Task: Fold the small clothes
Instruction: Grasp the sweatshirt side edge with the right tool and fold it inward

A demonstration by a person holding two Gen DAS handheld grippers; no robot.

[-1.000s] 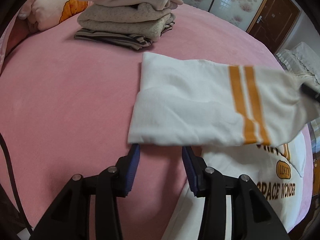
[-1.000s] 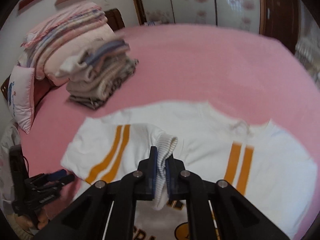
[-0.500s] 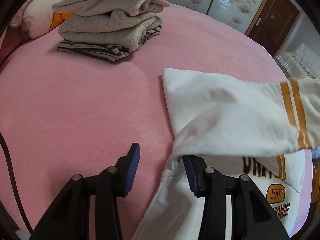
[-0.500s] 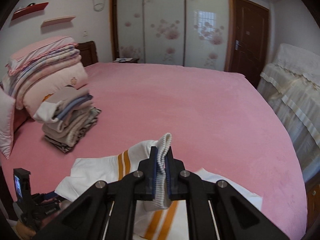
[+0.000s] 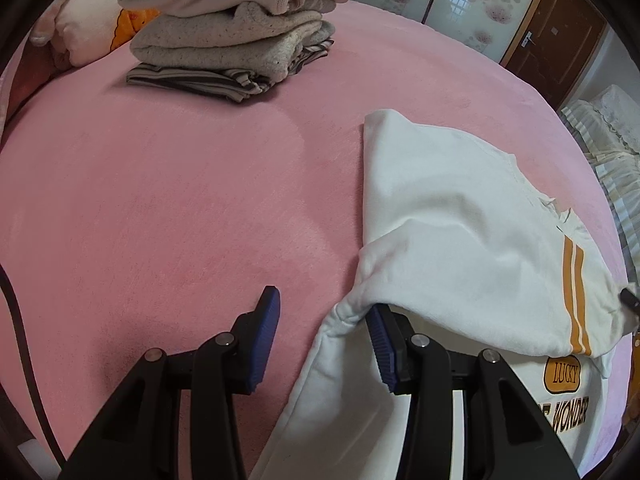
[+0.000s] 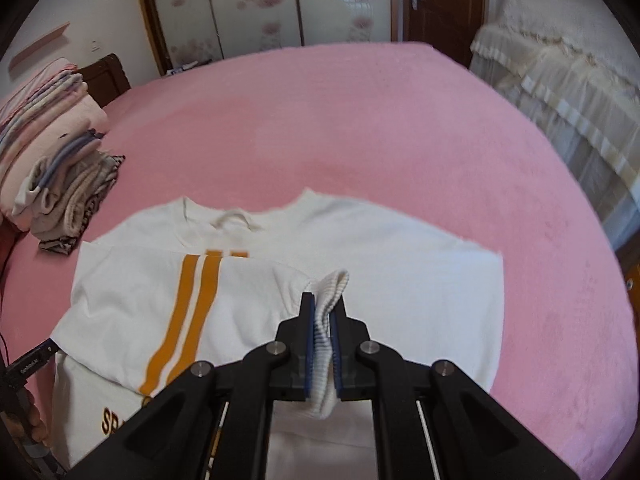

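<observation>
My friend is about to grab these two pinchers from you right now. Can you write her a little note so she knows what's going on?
Right gripper: jaws shut on the ribbed cuff of the white sweatshirt with orange stripes, sleeve drawn across the chest.
Left gripper: jaws open, sweatshirt's side edge between them, not pinched.
Sweatshirt lies face up on the pink bedspread; stack of folded clothes sits beyond.
Done: this sleeve nearly folded in.
Left: release the cuff, finish folding, stack it.

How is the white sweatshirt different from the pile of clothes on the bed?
The white sweatshirt is only partly folded, spread out with one sleeve pulled across it; the pile of clothes is already folded and stacked. The sweatshirt is white with orange stripes; the pile is beige, pale pink and dark-striped. The right gripper pinches the sweatshirt's ribbed cuff; nothing touches the pile. Both rest on the pink bed.
</observation>
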